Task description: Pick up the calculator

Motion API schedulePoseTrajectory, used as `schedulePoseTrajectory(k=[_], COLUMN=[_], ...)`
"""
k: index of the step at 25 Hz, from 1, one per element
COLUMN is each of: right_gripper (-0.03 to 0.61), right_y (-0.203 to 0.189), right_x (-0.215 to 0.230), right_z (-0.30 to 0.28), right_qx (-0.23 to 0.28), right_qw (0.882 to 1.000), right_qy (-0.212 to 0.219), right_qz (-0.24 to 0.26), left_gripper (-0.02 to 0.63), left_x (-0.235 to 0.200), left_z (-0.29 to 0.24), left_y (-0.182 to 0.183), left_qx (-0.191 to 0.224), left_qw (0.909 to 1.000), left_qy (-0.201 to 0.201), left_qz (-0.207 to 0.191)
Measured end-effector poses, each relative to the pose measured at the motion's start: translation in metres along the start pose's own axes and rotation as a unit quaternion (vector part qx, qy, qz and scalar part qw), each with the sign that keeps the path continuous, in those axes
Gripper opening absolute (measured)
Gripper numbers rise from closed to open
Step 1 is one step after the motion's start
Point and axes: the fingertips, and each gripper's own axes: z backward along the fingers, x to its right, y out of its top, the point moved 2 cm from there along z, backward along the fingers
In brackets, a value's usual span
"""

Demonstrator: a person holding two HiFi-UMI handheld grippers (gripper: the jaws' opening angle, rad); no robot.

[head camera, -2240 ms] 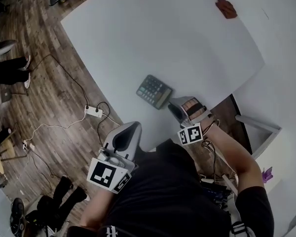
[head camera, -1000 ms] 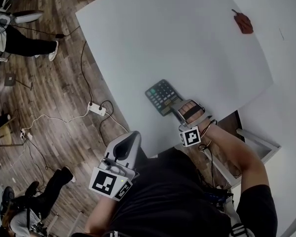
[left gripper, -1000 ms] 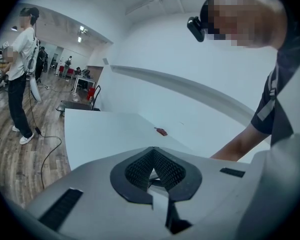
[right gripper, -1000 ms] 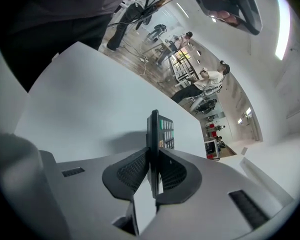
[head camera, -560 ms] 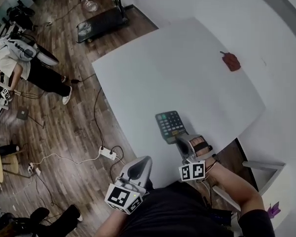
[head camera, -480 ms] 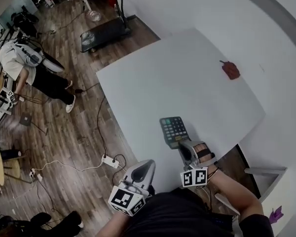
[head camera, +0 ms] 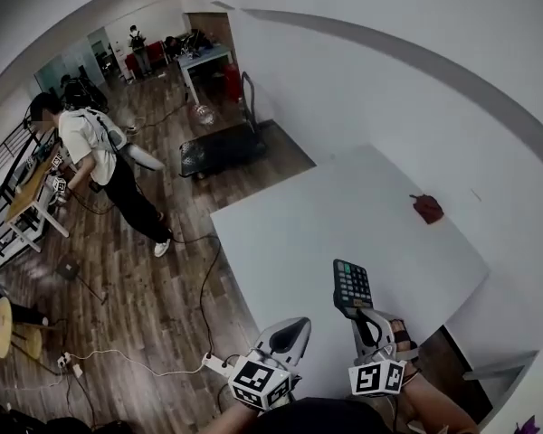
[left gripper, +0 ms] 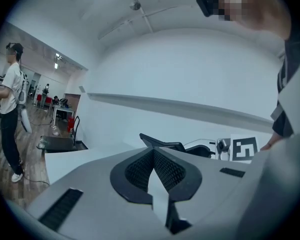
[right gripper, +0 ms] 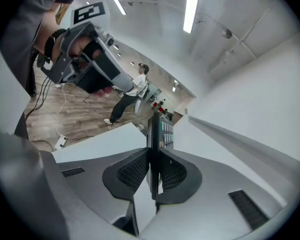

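The dark calculator [head camera: 352, 287] with rows of keys is off the white table [head camera: 281, 242], held up in the air. My right gripper [head camera: 358, 312] is shut on its near end. In the right gripper view the calculator [right gripper: 155, 129] stands on edge between the two pads, keys facing right. My left gripper [head camera: 290, 334] hangs to the left of it at the table's near edge, shut with nothing between its jaws [left gripper: 152, 169]. From the left gripper view the calculator [left gripper: 162, 144] shows edge-on, off to the right.
A small red object [head camera: 427, 208] lies on the table's far right. A person [head camera: 95, 152] stands on the wooden floor at the left, beyond a flat cart [head camera: 219, 154]. Cables and a power strip [head camera: 214, 364] lie on the floor by the table's near-left corner.
The right gripper closed on the calculator's near end and has lifted it off the table, rolling it onto its edge. The left gripper rose too. The head view has tilted up towards the room.
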Motion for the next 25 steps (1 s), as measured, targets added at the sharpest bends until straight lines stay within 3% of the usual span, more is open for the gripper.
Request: schedulePoseTrajectory(k=[5, 12, 25], right_gripper=[0.058, 0.057, 0.057], right_y=[0.028, 0.040, 0.052], right_x=[0.029, 0.041, 0.036], right_z=[0.017, 0.024, 0.015], right_qx=[0.019, 0.032, 0.038], right_qw=[0.996, 0.989, 0.987], right_qy=[-0.011, -0.010, -0.003], right_qz=[-0.084, -0.144, -0.156], left_gripper=[0.006, 0.006, 0.006], left_x=[0.014, 0.027, 0.018], left_z=[-0.010, -0.016, -0.013], left_y=[0.027, 0.042, 0.045], left_qx=[0.018, 0.029, 0.036], left_qw=[0.9991, 0.9974, 0.9969], left_qy=[-0.027, -0.053, -0.058], left_qz=[-0.027, -0.040, -0.038])
